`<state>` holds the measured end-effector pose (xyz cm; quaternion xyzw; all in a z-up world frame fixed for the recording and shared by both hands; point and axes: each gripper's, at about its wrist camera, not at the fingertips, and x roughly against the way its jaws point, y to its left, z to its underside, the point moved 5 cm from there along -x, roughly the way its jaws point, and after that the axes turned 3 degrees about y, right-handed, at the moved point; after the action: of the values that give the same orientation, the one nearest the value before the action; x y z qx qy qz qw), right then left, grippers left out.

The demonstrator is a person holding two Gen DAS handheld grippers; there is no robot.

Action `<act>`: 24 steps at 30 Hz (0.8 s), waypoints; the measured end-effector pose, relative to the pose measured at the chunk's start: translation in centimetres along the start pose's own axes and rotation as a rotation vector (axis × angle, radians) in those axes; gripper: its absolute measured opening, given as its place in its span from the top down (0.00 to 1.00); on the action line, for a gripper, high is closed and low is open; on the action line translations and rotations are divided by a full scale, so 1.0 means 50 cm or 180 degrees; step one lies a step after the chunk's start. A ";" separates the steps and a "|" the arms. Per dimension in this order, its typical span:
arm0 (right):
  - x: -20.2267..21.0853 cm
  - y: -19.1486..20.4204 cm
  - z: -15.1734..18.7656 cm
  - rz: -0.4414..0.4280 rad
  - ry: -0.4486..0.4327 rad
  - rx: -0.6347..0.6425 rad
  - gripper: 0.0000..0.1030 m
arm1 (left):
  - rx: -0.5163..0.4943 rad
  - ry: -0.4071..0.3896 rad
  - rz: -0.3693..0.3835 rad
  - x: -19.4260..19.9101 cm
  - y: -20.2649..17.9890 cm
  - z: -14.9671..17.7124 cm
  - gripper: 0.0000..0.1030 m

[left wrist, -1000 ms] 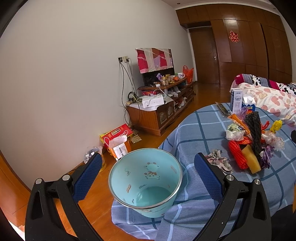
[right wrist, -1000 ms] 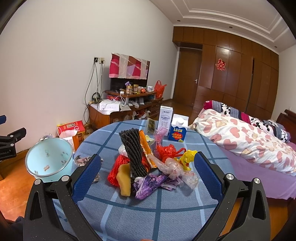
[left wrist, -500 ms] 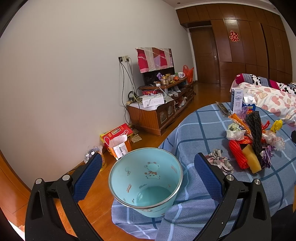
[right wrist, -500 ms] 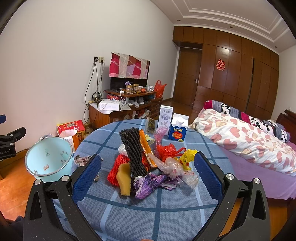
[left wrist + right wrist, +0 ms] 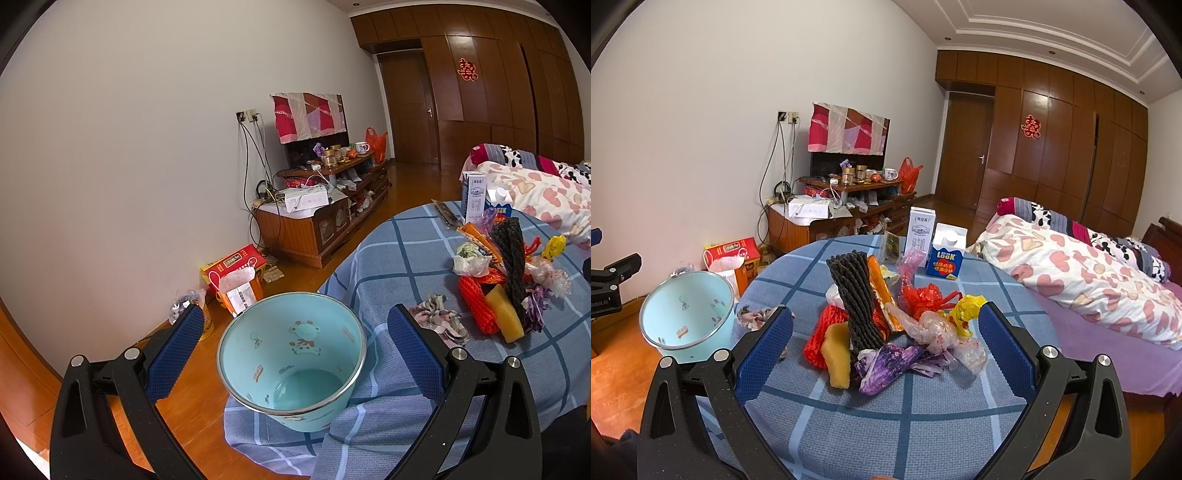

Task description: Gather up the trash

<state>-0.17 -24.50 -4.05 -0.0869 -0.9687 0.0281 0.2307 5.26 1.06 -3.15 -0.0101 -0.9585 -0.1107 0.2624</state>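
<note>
Trash pile mid-table, pail at the edge

Your right gripper (image 5: pixel 884 341) gapes wide, empty, before the colourful crumpled trash pile (image 5: pixel 886 328); your left gripper (image 5: pixel 293 345), wide and empty, frames the pale-blue bucket (image 5: pixel 291 360).

Glossy pale-blue enamelled bin (image 5: pixel 295 363) with a bright metal rim; matt woven checked cloth on the counter (image 5: pixel 886 424); crinkled shiny plastic wrappers (image 5: pixel 945 332); polished wooden floor (image 5: pixel 207 373); textured blue rubber fingers (image 5: pixel 764 354).
</note>
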 end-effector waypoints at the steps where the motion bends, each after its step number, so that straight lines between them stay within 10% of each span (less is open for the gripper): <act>1: 0.000 0.000 0.000 -0.0002 0.0001 0.0001 0.04 | 0.0001 0.0000 0.0000 0.000 0.000 0.000 0.06; 24: -0.039 -0.004 0.039 0.0027 0.0127 0.0028 0.05 | -0.0056 0.0167 -0.0069 -0.048 -0.022 0.026 0.06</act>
<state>0.61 -25.08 -6.64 -0.0906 -0.9634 0.0315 0.2502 6.62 0.36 -5.66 0.0009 -0.9503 -0.1223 0.2862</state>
